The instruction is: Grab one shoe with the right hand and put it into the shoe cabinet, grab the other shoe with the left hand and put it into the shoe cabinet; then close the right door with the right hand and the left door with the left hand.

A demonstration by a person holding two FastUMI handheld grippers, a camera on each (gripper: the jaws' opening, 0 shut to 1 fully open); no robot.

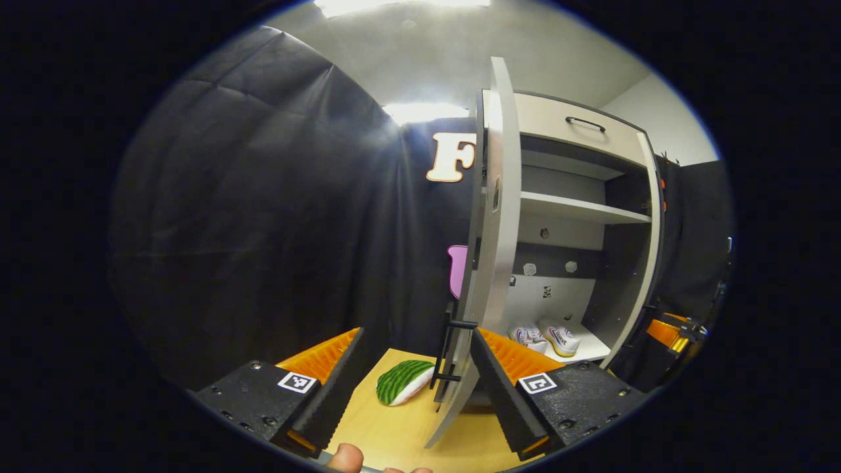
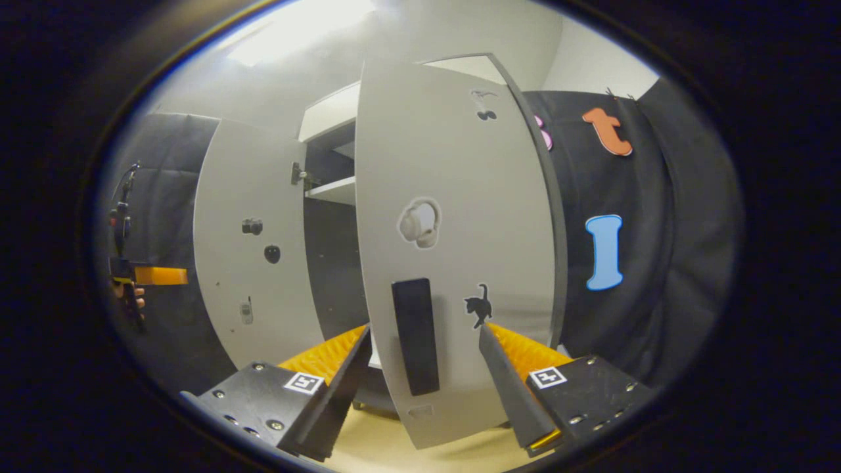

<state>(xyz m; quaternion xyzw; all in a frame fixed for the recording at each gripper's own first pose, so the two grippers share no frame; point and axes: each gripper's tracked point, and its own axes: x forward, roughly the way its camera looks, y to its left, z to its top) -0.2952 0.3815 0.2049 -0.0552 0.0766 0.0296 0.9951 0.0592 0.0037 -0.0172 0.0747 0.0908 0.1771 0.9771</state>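
Here, right door (image 2: 453,263) between the spread-apart right gripper (image 2: 420,368) fingers, both shoes (image 1: 545,336) inside.

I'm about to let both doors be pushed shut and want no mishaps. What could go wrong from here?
1. The left gripper is open with the left door's edge between its fingers; a skewed push might scrape a finger along it.
2. The shoes sit near the front of the bottom shelf, so a closing door might catch one.
3. The right door is ajar before the open right gripper; both doors swinging together might collide.
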